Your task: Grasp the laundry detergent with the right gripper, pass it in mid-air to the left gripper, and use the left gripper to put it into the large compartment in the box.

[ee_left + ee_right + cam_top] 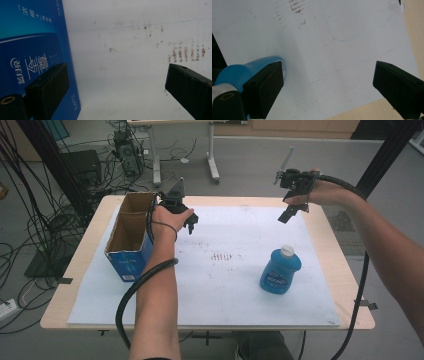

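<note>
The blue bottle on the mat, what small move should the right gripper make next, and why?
Probably lower the right gripper toward the bottle and line its fingers up around it. That gripper is open and held above the far edge of the mat, with nothing between its fingers. The bottle stands upright and untouched, and the open box waits beside the left gripper.

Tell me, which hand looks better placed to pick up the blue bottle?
Probably the right. Its tool hangs open above the table on the bottle's side, while the left tool sits across the table beside the open box.
</note>
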`<state>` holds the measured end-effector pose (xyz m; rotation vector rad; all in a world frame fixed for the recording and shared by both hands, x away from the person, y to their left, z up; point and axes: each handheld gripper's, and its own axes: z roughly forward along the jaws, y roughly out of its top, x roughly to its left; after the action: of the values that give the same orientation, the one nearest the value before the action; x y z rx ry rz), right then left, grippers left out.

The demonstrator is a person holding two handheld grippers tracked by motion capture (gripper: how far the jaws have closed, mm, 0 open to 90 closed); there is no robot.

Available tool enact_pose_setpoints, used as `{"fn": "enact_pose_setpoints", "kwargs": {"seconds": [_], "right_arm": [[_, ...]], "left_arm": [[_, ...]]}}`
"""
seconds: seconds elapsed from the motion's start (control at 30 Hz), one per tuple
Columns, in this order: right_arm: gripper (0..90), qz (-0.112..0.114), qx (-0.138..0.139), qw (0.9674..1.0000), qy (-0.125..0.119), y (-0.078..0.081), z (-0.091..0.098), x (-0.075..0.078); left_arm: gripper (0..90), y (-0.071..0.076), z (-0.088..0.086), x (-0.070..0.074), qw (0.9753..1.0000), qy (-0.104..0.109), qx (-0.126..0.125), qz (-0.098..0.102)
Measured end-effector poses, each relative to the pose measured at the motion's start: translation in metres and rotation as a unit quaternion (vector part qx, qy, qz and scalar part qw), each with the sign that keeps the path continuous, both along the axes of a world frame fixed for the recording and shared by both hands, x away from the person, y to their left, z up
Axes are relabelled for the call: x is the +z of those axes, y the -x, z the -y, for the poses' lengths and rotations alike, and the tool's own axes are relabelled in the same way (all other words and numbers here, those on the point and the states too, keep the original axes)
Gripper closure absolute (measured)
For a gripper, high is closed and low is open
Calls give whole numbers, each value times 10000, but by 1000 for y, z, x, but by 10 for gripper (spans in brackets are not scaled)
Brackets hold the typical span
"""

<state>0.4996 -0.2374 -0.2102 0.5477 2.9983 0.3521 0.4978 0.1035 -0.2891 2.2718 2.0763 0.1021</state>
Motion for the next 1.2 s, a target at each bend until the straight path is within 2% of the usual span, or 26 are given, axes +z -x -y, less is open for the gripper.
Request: {"fn": "enact_pose_setpoints", "kwargs": {"seconds": [0.6,0.97,1.2], "right_arm": [[94,15,-1,10000,4,1,0,-1],[94,47,-101,9999,-41,3,14,2],[93,25,-210,9997,-83,8,30,1]], "left_arm": [[59,2,-1,1,10000,0,-2,-11],[59,2,-2,6,10000,13,53,73],[58,6,1,6,10000,0,30,48]]}}
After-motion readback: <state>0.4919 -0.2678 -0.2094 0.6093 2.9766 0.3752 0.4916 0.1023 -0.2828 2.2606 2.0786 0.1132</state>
